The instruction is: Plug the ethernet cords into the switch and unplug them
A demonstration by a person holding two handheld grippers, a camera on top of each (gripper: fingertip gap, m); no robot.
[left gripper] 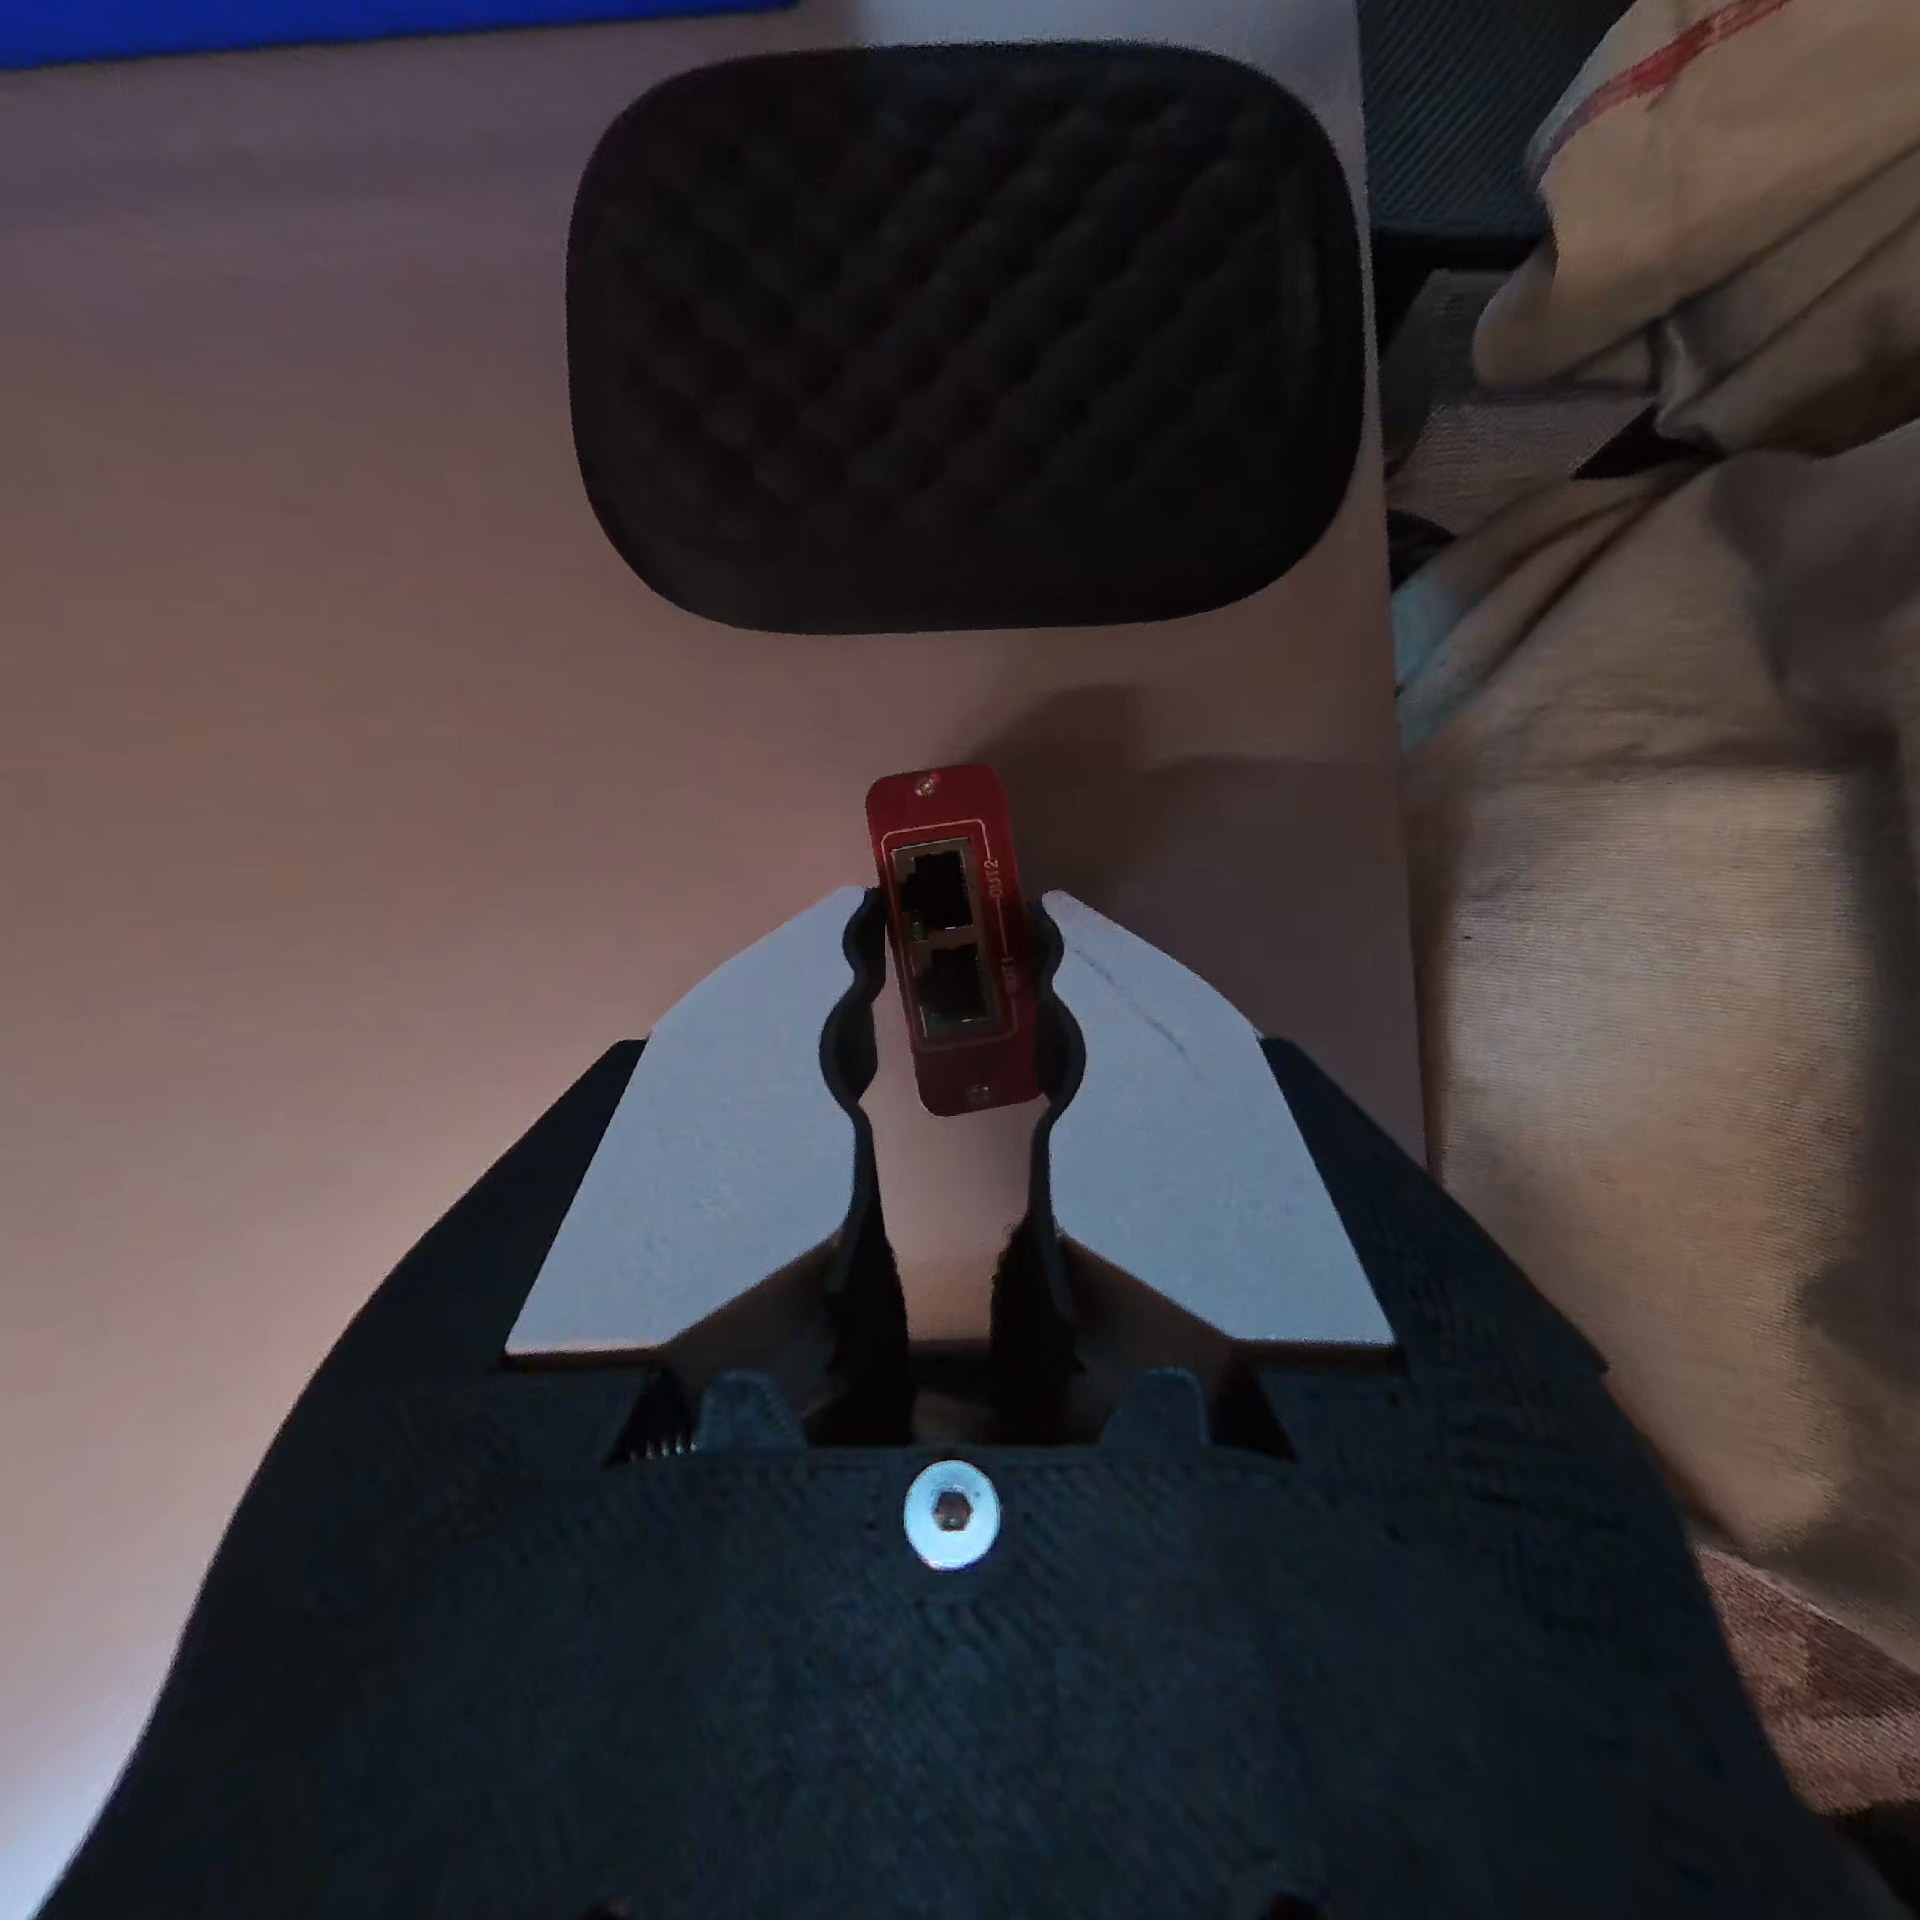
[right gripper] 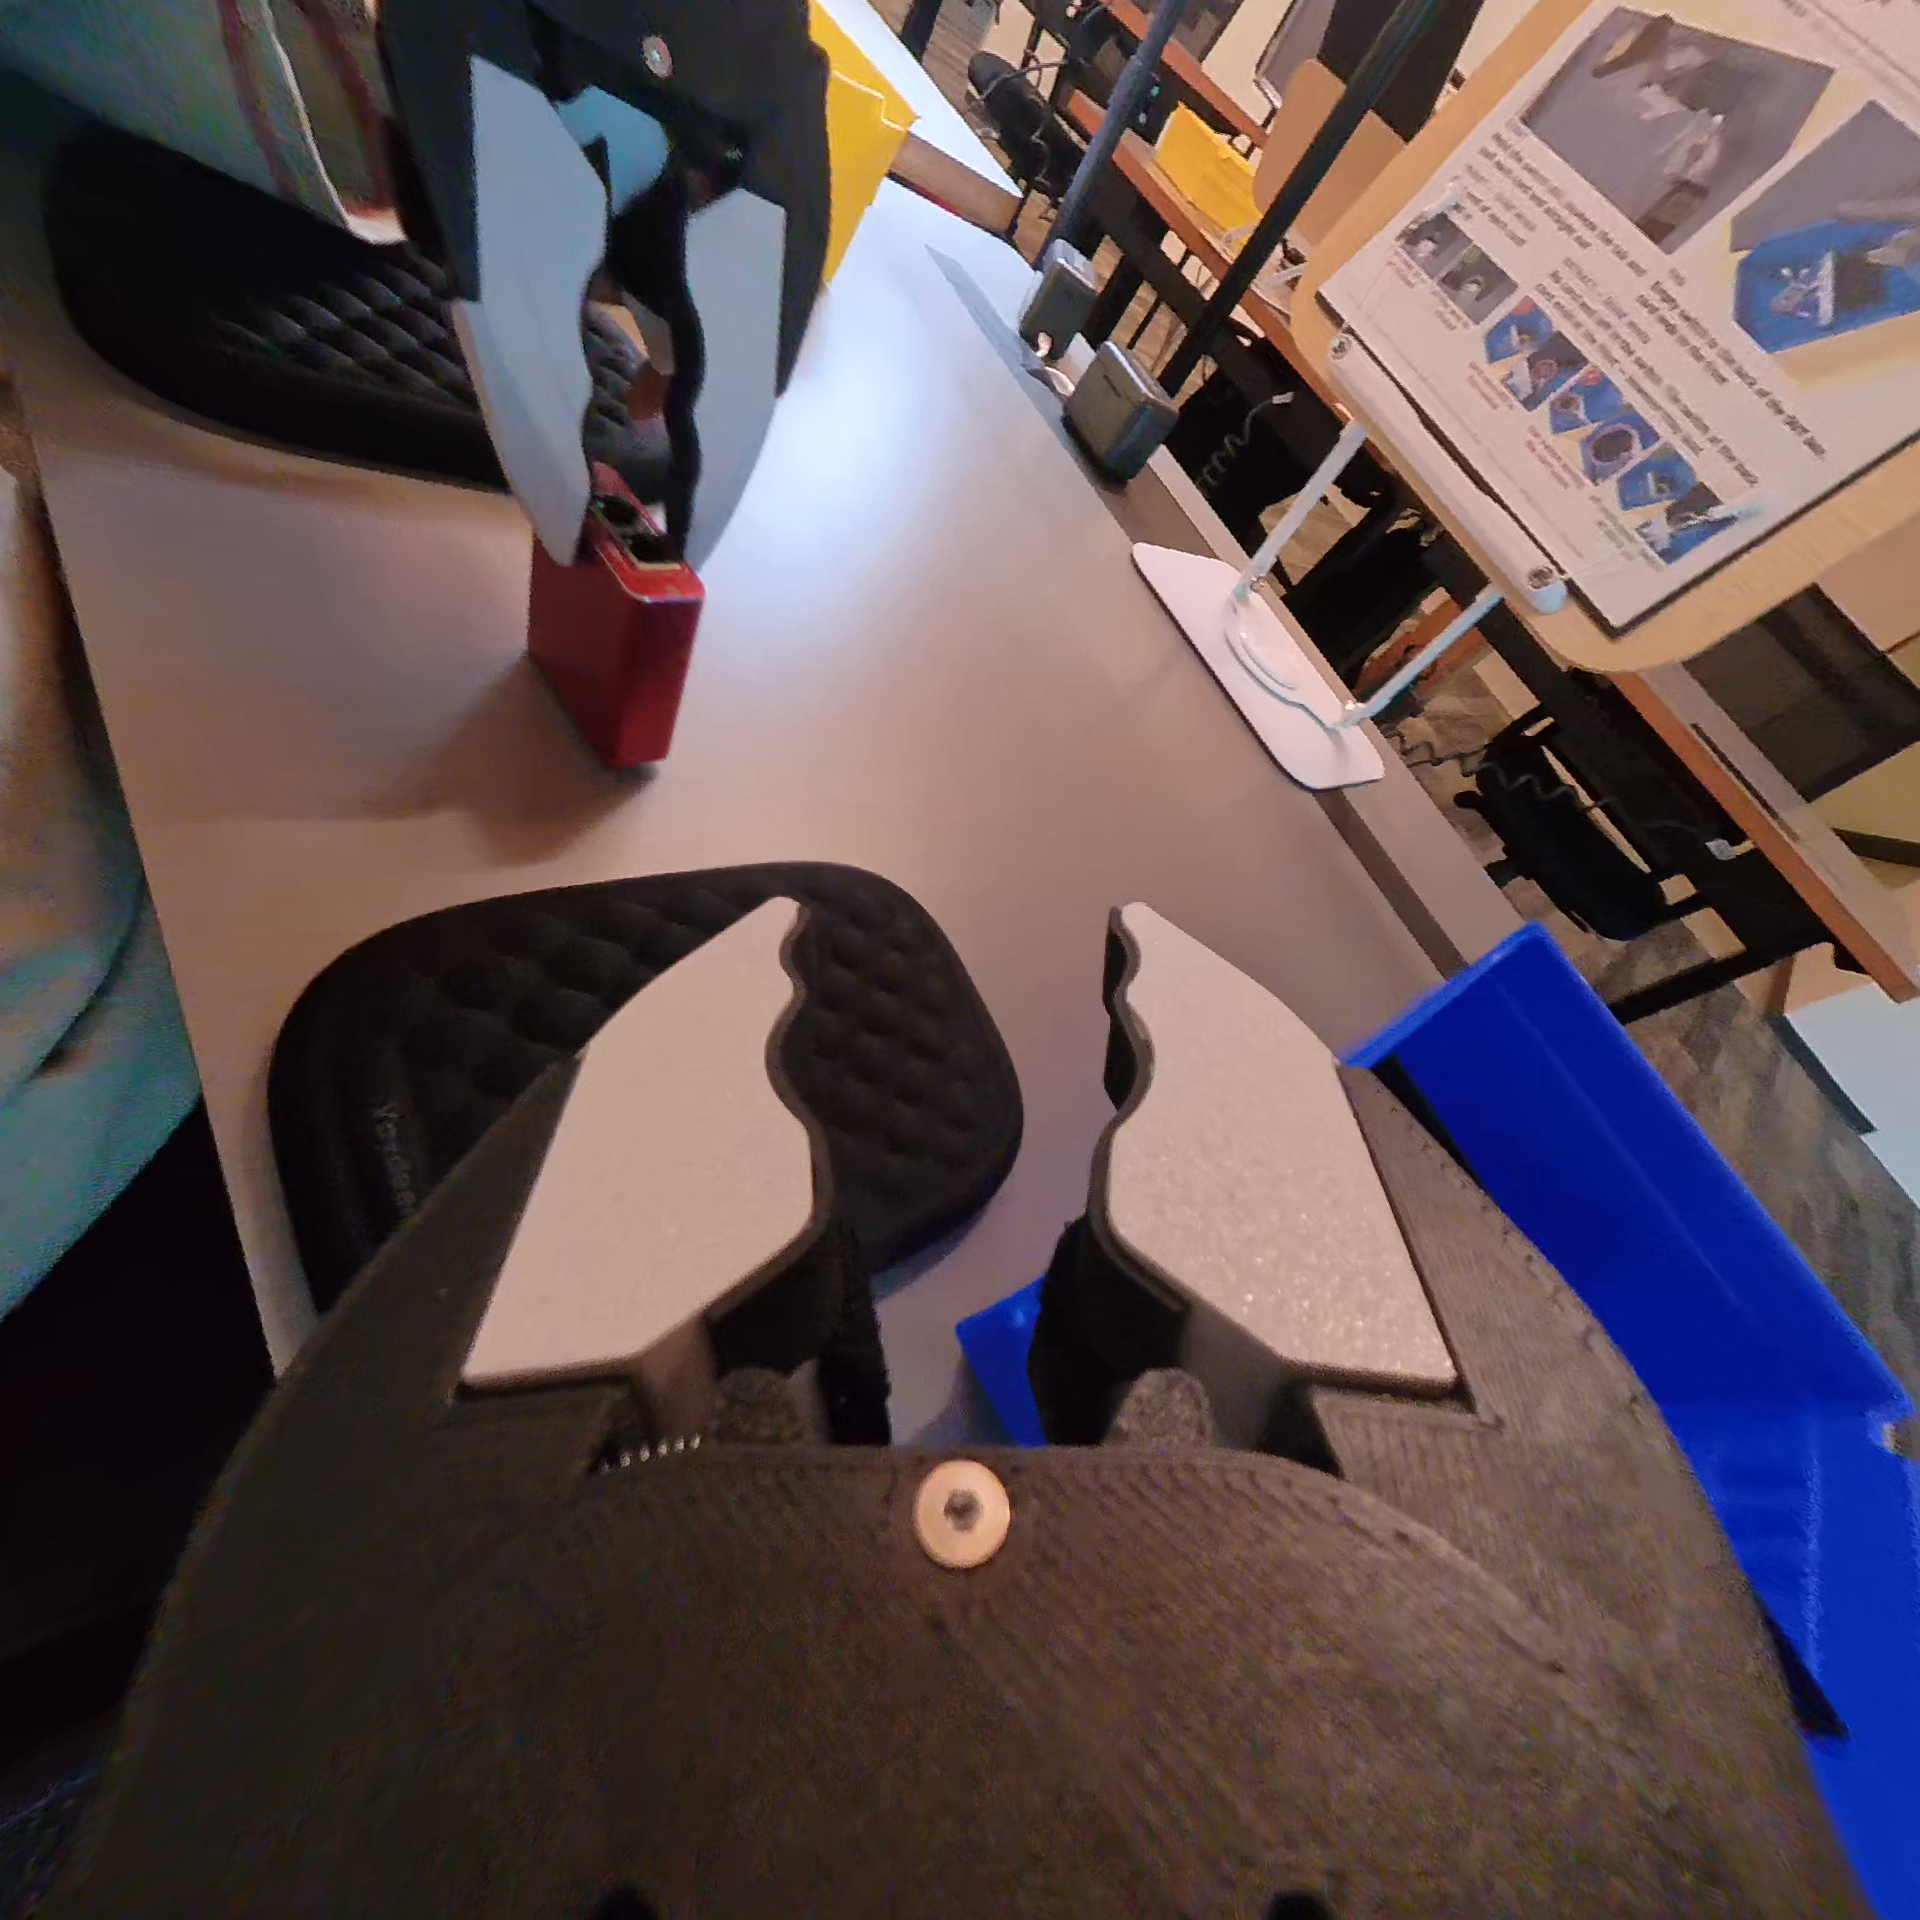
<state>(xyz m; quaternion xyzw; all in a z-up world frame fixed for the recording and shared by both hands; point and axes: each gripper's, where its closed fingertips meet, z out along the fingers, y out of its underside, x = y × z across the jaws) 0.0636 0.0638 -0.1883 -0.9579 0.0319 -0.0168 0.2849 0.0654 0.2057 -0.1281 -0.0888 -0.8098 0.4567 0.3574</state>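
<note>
The red switch (left gripper: pixel 956 935) stands on end on the table (left gripper: pixel 312 623), its two empty ports facing up at the left wrist camera. My left gripper (left gripper: pixel 956 909) is shut on the switch's upper end, one finger pad on each side. In the right wrist view the switch (right gripper: pixel 613 655) and the left gripper (right gripper: pixel 629 540) above it show at the upper left. My right gripper (right gripper: pixel 956 914) is open and empty, held above a black padded mat (right gripper: pixel 894 1039), well to the near side of the switch. No ethernet cord shows in either view.
A second black padded mat (right gripper: pixel 260 312) lies beyond the switch; it also shows in the left wrist view (left gripper: pixel 966 332). A blue bin (right gripper: pixel 1558 1143) sits under my right gripper's right side. A lamp base (right gripper: pixel 1247 644), grey boxes (right gripper: pixel 1117 410) and a yellow bin (right gripper: pixel 857 135) line the table's far edge.
</note>
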